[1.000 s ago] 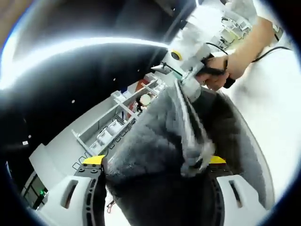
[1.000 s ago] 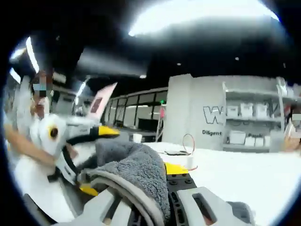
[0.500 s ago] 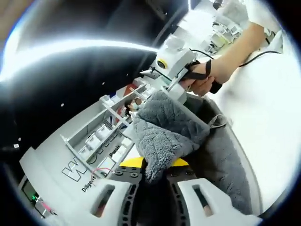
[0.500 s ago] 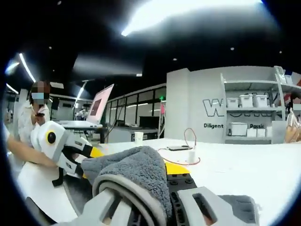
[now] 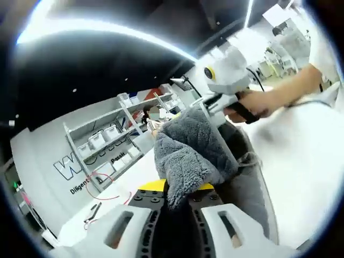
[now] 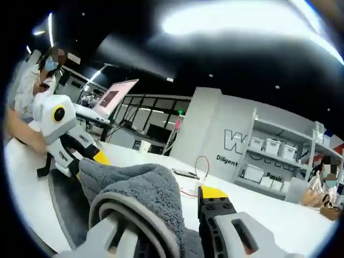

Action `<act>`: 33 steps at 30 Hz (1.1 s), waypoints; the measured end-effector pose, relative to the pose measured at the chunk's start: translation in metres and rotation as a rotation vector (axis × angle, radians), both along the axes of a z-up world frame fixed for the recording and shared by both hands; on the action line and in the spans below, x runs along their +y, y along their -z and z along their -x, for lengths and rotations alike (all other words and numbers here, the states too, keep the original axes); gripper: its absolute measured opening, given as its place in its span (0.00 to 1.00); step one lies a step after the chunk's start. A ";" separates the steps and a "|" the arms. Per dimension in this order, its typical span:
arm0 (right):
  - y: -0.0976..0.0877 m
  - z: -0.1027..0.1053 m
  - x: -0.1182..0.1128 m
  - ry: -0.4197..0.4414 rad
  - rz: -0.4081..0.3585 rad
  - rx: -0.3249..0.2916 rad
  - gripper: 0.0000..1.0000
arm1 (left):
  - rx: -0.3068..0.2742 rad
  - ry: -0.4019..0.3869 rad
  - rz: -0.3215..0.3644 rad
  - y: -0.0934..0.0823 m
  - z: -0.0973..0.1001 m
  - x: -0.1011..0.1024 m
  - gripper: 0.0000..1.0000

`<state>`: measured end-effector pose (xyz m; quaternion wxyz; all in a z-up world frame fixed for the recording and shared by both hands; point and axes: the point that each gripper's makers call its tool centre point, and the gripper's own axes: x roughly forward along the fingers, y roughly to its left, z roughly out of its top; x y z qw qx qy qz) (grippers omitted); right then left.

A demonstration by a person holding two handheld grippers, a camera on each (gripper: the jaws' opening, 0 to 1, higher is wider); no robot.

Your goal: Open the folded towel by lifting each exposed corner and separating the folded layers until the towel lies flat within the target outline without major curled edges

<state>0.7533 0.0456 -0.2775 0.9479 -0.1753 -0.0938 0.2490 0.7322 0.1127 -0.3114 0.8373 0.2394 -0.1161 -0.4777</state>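
The grey towel (image 5: pixel 191 156) hangs above the white surface (image 5: pixel 301 161), stretched between both tools: left hand-held gripper (image 5: pixel 174 196) and right hand-held gripper (image 6: pixel 172 215) each clamp a bunched corner.

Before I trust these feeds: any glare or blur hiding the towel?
Left gripper view: ceiling light streak glares at the top, the person's hand is motion-blurred, the towel stays sharp. Right gripper view: bright ceiling glare on top, towel clear, strong fisheye bending.
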 end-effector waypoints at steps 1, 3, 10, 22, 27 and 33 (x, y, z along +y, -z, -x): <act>0.000 0.000 0.000 0.004 0.003 -0.002 0.16 | 0.013 0.003 0.024 -0.003 -0.003 0.002 0.11; 0.001 0.000 -0.001 0.011 0.010 -0.003 0.19 | 0.032 -0.002 0.053 -0.007 -0.006 0.005 0.11; 0.019 -0.011 0.013 0.046 0.319 -0.093 0.33 | 0.263 0.064 0.333 -0.030 0.000 0.014 0.11; 0.035 0.009 0.056 -0.040 0.781 -0.380 0.32 | 0.313 0.093 0.410 -0.038 0.004 0.017 0.10; 0.027 0.021 0.070 -0.079 0.782 -0.444 0.48 | 0.275 0.102 0.391 -0.038 0.013 0.012 0.10; 0.015 0.052 0.097 -0.136 0.895 -0.711 0.65 | 0.281 0.108 0.391 -0.038 0.015 0.011 0.11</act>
